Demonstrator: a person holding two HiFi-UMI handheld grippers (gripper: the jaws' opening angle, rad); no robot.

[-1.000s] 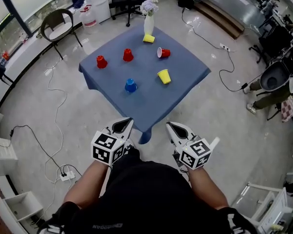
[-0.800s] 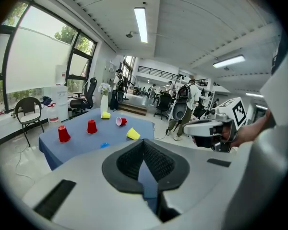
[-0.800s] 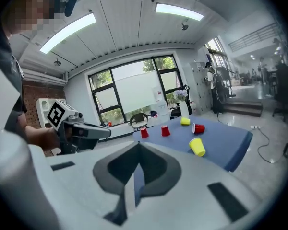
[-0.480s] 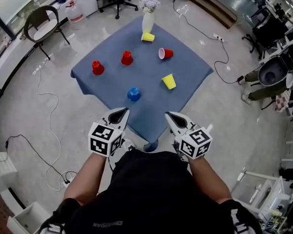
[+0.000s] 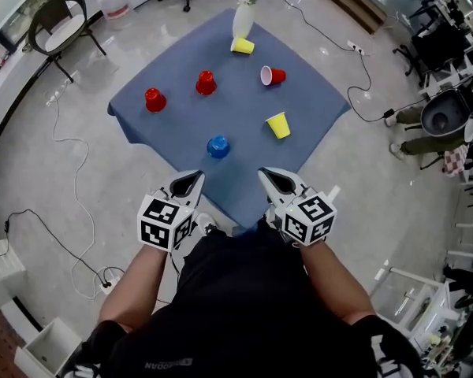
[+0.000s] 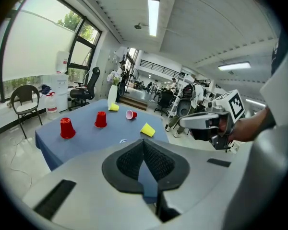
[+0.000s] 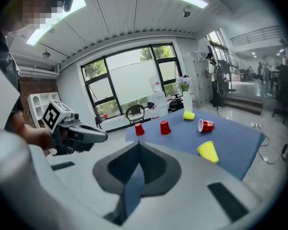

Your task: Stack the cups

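We stand at the counter (image 5: 244, 109), left claw (image 5: 191, 182) and right claw (image 5: 271, 179) closed, empty. Stacking awaits: likely opening for the blue cup (image 5: 217, 146).

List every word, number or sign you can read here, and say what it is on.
None can be read.
Shirt: small pale print, upside down, too blurred to read.
Left gripper and right gripper: marker cubes show black-and-white squares, no letters.

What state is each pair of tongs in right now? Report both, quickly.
Left tongs: closed, holding nothing.
Right tongs: closed, holding nothing.
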